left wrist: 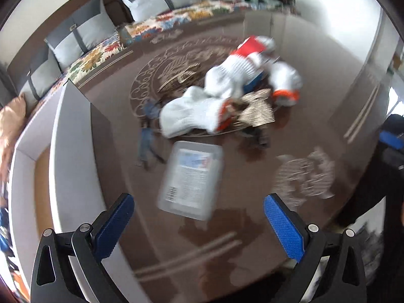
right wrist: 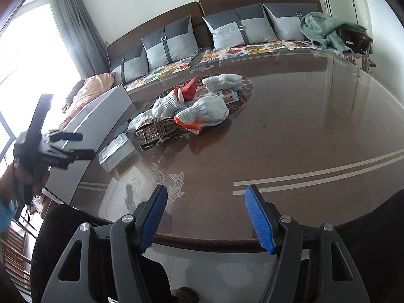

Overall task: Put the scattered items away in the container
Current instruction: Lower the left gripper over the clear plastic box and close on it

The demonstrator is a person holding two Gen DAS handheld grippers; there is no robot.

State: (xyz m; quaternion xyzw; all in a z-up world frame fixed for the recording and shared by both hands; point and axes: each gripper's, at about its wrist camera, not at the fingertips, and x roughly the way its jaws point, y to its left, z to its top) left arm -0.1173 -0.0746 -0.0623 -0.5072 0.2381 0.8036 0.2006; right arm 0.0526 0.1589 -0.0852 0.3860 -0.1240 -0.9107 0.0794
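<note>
A pile of white work gloves with orange cuffs (left wrist: pixel 202 111) (right wrist: pixel 202 112) lies mid-table, with a red packet (left wrist: pixel 250 46) (right wrist: pixel 190 88), a flat printed box (right wrist: pixel 227 96) and a metallic hair clip (left wrist: pixel 257 112) (right wrist: pixel 157 128). A clear plastic box with a label (left wrist: pixel 190 179) (right wrist: pixel 116 152) lies nearer. The white open container (left wrist: pixel 60 136) (right wrist: pixel 101 116) stands at the table's left edge. My left gripper (left wrist: pixel 199 223) is open and empty, just short of the clear box; it shows in the right wrist view (right wrist: pixel 75 144). My right gripper (right wrist: pixel 205 218) is open and empty over the near table edge.
The brown glossy table (right wrist: pixel 303 131) has fish inlays (right wrist: pixel 168 179). A sofa with grey cushions (right wrist: pixel 171 45) and a green garment (right wrist: pixel 328 30) runs behind it. A window with a curtain (right wrist: pixel 73 32) is at left.
</note>
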